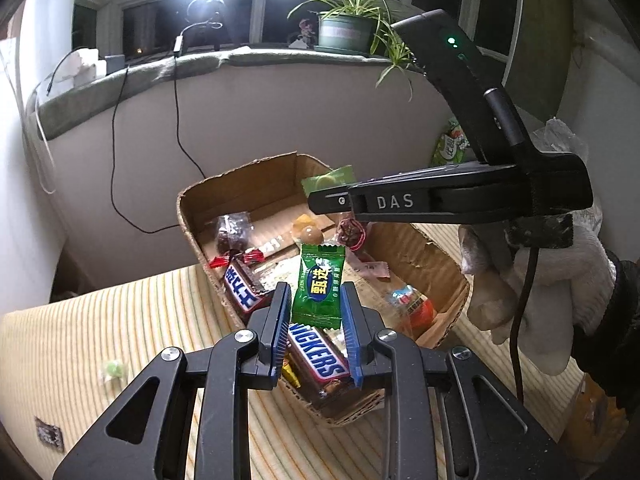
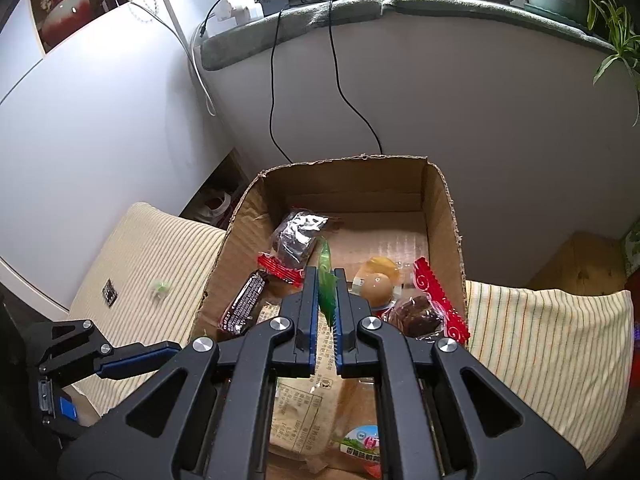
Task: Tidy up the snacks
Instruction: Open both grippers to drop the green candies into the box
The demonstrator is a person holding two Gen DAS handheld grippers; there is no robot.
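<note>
I read "NICKERS" on a chocolate bar (image 1: 318,356) beneath my left jaws, "甄选" on the green sachet (image 1: 319,286) between them, "DAS" on the right gripper (image 1: 394,202) beyond.

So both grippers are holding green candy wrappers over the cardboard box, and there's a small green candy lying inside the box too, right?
Not quite. The small loose green candy lies outside the brown cardboard box, on the striped cloth, as the right wrist view shows. The left gripper and right gripper each do hold a green wrapper.
</note>
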